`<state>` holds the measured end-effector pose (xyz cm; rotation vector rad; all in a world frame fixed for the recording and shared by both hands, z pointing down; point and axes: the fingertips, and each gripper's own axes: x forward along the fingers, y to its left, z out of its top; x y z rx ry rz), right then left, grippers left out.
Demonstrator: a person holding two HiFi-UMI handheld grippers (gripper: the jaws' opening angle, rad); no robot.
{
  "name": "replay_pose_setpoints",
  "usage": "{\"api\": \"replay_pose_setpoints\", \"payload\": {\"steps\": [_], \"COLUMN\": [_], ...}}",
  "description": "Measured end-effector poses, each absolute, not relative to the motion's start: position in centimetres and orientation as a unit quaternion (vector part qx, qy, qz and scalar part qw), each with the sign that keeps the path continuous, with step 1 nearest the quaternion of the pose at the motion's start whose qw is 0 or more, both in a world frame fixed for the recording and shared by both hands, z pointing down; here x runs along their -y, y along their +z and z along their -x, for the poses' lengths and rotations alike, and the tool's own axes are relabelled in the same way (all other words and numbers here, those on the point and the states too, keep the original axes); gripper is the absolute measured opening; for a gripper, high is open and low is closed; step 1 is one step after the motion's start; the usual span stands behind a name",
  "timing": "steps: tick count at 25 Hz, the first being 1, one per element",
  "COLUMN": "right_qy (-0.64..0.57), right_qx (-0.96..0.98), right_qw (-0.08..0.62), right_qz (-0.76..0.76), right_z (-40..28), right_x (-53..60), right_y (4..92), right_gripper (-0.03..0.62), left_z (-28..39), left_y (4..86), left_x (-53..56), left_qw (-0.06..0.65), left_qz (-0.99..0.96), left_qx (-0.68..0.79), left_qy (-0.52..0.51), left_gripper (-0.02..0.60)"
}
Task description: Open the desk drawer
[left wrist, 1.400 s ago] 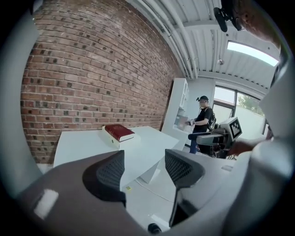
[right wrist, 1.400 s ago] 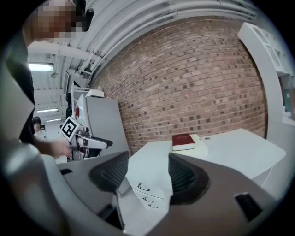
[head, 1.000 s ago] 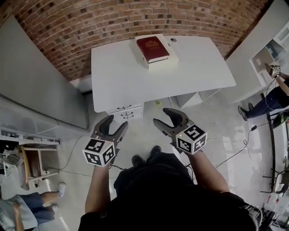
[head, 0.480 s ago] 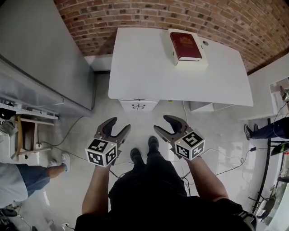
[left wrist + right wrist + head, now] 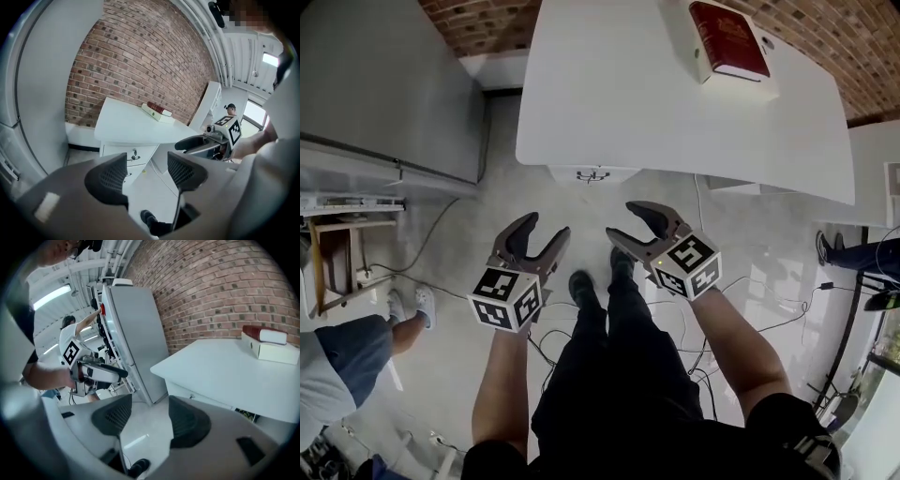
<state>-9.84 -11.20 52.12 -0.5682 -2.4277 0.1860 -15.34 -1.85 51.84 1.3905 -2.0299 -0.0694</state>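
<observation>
A white desk (image 5: 628, 94) stands ahead against a brick wall. Its small drawer unit (image 5: 593, 174) shows shut under the front edge, with dark handles. A red book (image 5: 729, 28) lies on a white box at the desk's far right. My left gripper (image 5: 542, 232) and right gripper (image 5: 625, 223) hang open over the floor, short of the desk, both with nothing in them. The left gripper (image 5: 147, 171) points at the drawer fronts (image 5: 132, 157) some way off, with the right gripper (image 5: 199, 143) beside it. The right gripper (image 5: 147, 416) faces the desk's corner (image 5: 225, 376).
A tall grey cabinet (image 5: 384, 84) stands left of the desk. A wooden stool (image 5: 337, 262) and a person's legs (image 5: 342, 361) are at the lower left. Cables (image 5: 769, 323) trail over the floor on the right, near another person (image 5: 862, 253).
The view has closed in on the desk, which now sits larger and higher in the head view. Both grippers have stayed open in front of the body.
</observation>
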Motion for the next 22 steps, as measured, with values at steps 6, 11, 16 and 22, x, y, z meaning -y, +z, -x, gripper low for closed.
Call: {"api": "replay_pose_setpoints", "payload": {"steps": [6, 11, 16, 22], "right_qy": [0.056, 0.022, -0.009, -0.055], "right_qx": [0.905, 0.898, 0.902, 0.902], "right_qw": [0.358, 0.379, 0.382, 0.392], "right_qz": [0.224, 0.223, 0.201, 0.172], "right_z": [10.7, 12.4, 15.2, 18.4], "right_x": [11.0, 11.7, 13.4, 15.0], "right_y": [58.6, 62.9, 66.1, 69.9], "right_gripper": [0.252, 0.252, 0.242, 0.239], "left_z": [15.4, 15.9, 16.2, 16.3], "left_y": [58.1, 61.3, 63.3, 65.1], "left_x": [1.3, 1.1, 0.3, -0.6], "left_qw": [0.355, 0.360, 0.363, 0.371], "left_qz": [-0.522, -0.516, -0.509, -0.502], "left_qx": [0.774, 0.776, 0.779, 0.780], "left_qy": [-0.037, -0.037, -0.037, -0.039], "left_gripper": [0.275, 0.265, 0.265, 0.264]}}
